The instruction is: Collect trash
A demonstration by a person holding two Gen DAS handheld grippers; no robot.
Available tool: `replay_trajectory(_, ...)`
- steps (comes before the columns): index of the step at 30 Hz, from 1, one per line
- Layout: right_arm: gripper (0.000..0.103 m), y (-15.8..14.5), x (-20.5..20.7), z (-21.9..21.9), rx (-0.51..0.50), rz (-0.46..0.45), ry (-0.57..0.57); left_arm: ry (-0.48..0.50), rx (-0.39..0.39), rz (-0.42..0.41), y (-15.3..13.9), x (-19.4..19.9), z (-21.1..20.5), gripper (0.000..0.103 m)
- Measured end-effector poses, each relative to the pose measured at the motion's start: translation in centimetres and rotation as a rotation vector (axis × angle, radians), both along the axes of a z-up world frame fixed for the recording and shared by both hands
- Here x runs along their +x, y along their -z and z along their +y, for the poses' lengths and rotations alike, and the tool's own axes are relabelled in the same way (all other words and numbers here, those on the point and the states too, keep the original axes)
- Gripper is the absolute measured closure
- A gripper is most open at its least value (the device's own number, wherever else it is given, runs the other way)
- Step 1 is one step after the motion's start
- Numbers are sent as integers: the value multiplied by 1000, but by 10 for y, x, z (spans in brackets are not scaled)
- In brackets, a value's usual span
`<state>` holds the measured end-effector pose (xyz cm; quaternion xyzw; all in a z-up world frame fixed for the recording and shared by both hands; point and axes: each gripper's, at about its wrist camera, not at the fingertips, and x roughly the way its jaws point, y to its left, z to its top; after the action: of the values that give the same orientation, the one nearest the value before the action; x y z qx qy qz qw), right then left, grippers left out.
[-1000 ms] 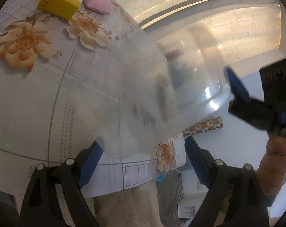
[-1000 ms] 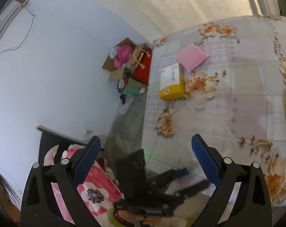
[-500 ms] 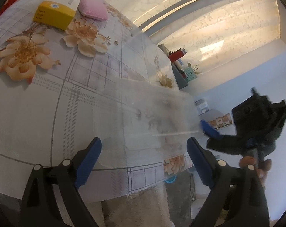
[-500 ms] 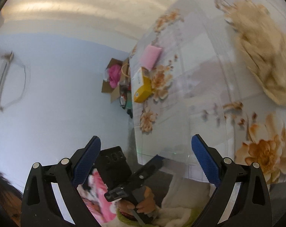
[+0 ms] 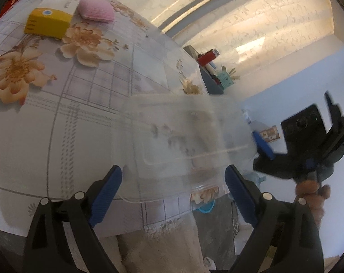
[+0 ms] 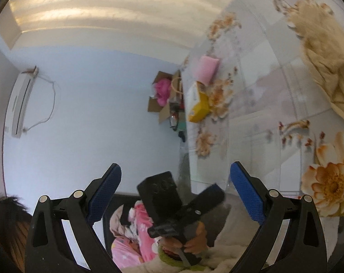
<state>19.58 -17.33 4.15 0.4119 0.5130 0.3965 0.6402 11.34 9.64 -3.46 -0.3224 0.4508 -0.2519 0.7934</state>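
Left gripper [image 5: 173, 179] gapes wide around the clear plastic container [image 5: 176, 145] at the table's [image 5: 58, 118] near edge, not yet pinching it. Right gripper [image 6: 175, 182] hangs open off that edge; farther back sits a yellow box [image 5: 48, 22]. Next, I'd judge: close on the rim.

1. A table [image 5: 58, 122] fills the left and middle of the left wrist view, covered by a pale checked cloth printed with orange flowers.
2. A yellow and white box [image 5: 50, 20] lies flat at its far left.
3. A pink pad [image 5: 95, 13] lies just right of the box.
4. A beige furry cloth [image 6: 324, 52] lies on the cloth in the right wrist view, well apart from both.
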Motion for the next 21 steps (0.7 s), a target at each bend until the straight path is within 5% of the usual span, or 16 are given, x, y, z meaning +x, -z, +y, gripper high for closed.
replay_trajectory(21, 10, -33, 18, 96, -12, -84, -142, 81, -94, 6, 8, -4, -16, 13)
